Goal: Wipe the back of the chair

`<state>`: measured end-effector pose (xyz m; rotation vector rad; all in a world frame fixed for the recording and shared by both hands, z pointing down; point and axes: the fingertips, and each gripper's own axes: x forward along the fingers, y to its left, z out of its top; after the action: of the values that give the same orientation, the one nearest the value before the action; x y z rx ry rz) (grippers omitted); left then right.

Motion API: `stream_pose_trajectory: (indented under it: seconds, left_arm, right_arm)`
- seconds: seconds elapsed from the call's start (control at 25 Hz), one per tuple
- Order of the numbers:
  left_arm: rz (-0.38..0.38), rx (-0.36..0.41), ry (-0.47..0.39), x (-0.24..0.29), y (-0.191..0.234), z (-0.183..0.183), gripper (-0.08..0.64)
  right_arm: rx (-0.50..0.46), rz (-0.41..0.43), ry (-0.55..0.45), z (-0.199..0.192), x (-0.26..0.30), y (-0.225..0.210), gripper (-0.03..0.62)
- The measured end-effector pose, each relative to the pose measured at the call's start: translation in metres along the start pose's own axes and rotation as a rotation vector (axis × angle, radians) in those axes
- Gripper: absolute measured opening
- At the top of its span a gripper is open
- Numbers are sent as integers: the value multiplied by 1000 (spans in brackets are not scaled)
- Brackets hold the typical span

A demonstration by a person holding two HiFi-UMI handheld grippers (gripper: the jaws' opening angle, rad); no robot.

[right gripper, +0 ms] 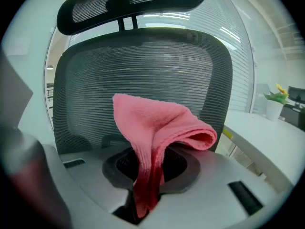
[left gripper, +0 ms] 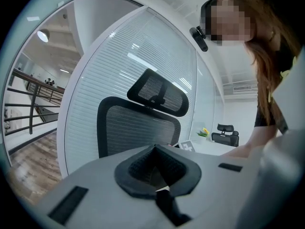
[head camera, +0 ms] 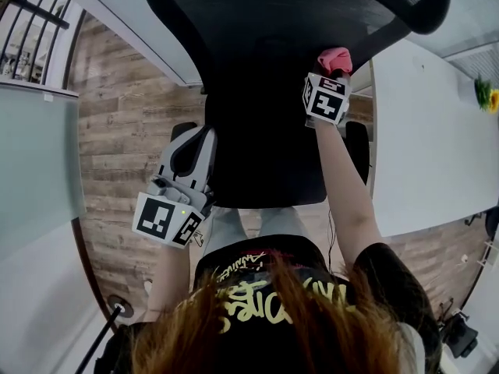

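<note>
the right tool (right gripper: 148, 178) is clamped on a pink cloth (right gripper: 159, 128), whose folded end flops up in front of the black mesh chair back (right gripper: 143, 75); whether cloth meets mesh cannot be told. the headrest (right gripper: 128, 4) is cut off at the top. in the head view the cloth hides that tool's tips by the chair back's right edge. the left tool (left gripper: 157, 173), jaws together on nothing, hangs low at the left, short of the chair. a white worktop (head camera: 429, 131) lies right.
</note>
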<state>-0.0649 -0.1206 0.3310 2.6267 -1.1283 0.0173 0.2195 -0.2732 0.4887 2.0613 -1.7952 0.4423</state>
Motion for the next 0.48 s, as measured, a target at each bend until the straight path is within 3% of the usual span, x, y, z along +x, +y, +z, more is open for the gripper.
stream_pose_trajectory:
  seconds: [0.48]
  left_arm:
    - [9, 4, -4, -12, 10, 3, -8]
  right_arm:
    - [-11, 72, -19, 13, 0, 53, 64]
